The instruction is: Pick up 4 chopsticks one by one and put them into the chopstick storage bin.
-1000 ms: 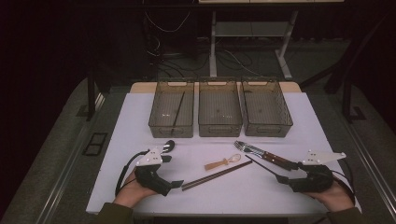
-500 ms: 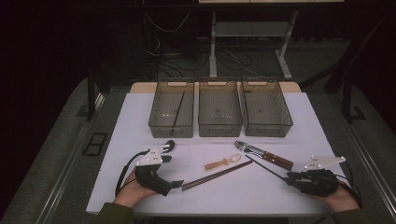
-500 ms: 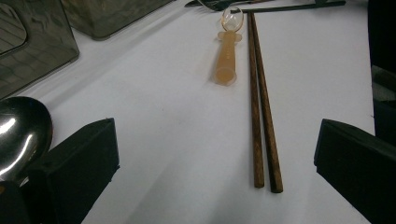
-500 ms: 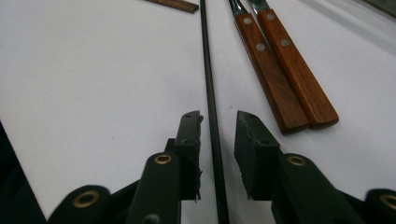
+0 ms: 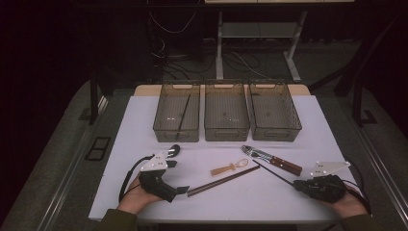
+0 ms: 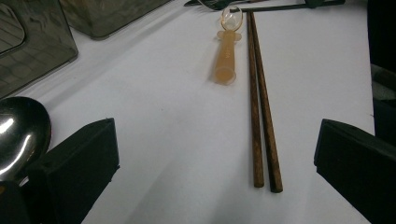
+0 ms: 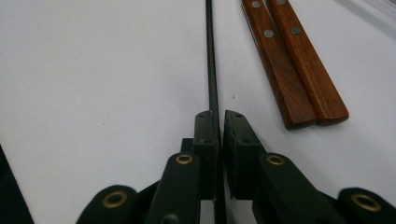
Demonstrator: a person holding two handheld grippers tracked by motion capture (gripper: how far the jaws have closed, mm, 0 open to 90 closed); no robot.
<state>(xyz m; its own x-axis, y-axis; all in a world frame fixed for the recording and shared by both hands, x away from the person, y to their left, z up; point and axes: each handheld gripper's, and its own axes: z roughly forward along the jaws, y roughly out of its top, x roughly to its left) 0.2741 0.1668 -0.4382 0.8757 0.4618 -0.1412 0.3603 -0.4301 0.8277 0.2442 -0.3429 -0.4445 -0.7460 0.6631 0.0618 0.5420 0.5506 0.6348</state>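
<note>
High view showed a white desk (image 5: 144, 106) in a dark room, with grey floor on both sides and cables and a metal frame behind. Three clear bins (image 5: 227, 111) stood side by side along the far half; the left one held a dark stick. The near half lay mostly bare, with free strips along the left and right edges. The right tongs (image 5: 294, 183), near the front right corner, had just been closing and were clenched on the end of a thin black chopstick (image 7: 211, 70), which lay flat beside two wooden-handled utensils (image 7: 292, 60). The left tongs (image 5: 184, 189) stood released near the front left, next to a metal spoon (image 6: 18, 133), with brown chopsticks (image 6: 259, 107) and a small amber spoon (image 6: 226, 51) ahead.
</note>
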